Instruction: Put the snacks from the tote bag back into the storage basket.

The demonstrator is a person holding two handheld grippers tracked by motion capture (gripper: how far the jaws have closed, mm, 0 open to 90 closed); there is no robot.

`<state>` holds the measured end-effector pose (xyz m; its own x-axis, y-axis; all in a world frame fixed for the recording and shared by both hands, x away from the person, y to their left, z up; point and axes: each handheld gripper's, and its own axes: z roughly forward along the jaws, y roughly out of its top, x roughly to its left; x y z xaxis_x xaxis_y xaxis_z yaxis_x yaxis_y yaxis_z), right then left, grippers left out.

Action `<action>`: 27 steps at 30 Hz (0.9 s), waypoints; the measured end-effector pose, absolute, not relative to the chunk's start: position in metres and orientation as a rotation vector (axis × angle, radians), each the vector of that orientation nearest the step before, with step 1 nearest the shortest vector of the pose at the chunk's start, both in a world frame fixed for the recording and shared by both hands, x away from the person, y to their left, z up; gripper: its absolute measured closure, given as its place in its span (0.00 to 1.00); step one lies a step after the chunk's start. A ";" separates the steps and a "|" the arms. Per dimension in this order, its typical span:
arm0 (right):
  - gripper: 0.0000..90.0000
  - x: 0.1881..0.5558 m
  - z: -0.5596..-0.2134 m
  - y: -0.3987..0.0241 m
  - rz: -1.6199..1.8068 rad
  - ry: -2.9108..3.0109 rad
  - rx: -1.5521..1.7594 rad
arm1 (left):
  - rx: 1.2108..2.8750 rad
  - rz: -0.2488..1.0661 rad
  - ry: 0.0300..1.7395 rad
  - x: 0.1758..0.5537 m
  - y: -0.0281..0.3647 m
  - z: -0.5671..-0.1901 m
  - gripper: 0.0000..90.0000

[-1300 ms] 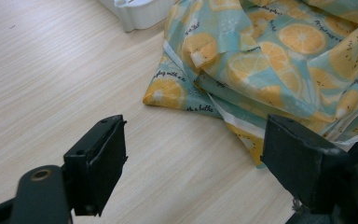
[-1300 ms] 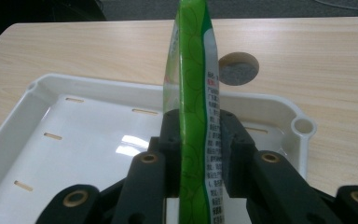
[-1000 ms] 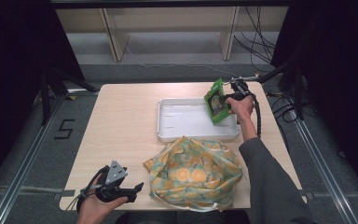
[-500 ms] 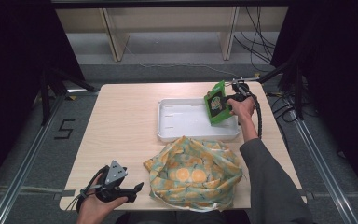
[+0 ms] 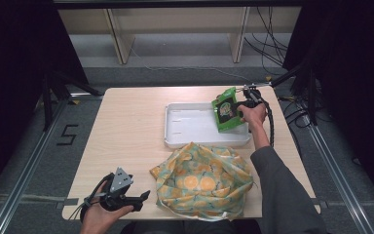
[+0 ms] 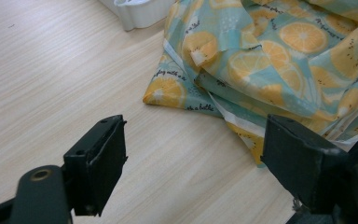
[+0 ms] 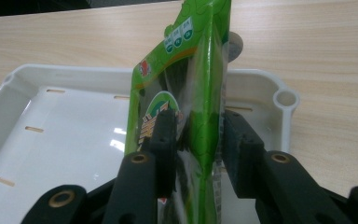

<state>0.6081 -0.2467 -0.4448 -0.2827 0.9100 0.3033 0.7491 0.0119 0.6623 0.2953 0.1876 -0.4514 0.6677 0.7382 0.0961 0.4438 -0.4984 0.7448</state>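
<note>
Meanwhile, right gripper [image 7: 196, 135] holds green pouch [image 7: 186, 84] upright over white tray [image 7: 51, 135].

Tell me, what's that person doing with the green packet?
The person's right gripper has a green snack pouch between its jaws, upright over the right end of a white tray. The jaws have just been opening a little, and whether the pads still press on the pouch is hard to tell. The left gripper rests open at the near edge of the table, beside a cloth bag printed with orange slices, not touching it.
</note>
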 end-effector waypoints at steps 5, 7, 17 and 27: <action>0.76 0.607 -0.444 -0.245 1.115 2.066 1.794 | 2.167 0.529 0.929 0.294 0.188 -0.451 0.23; 0.75 0.608 -0.446 -0.246 1.106 2.058 1.778 | 2.159 0.529 0.932 0.294 0.187 -0.451 0.23; 0.74 0.608 -0.447 -0.247 1.116 2.056 1.773 | 2.153 0.519 0.945 0.294 0.187 -0.451 0.23; 0.76 0.606 -0.444 -0.248 1.117 2.045 1.777 | 2.172 0.532 0.922 0.295 0.188 -0.451 0.23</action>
<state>0.6056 -0.2483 -0.4439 -0.2503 0.9169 0.3108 0.7571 -0.0147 0.6531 0.2948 0.1879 -0.4506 0.6609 0.7446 0.0934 0.4535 -0.4954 0.7409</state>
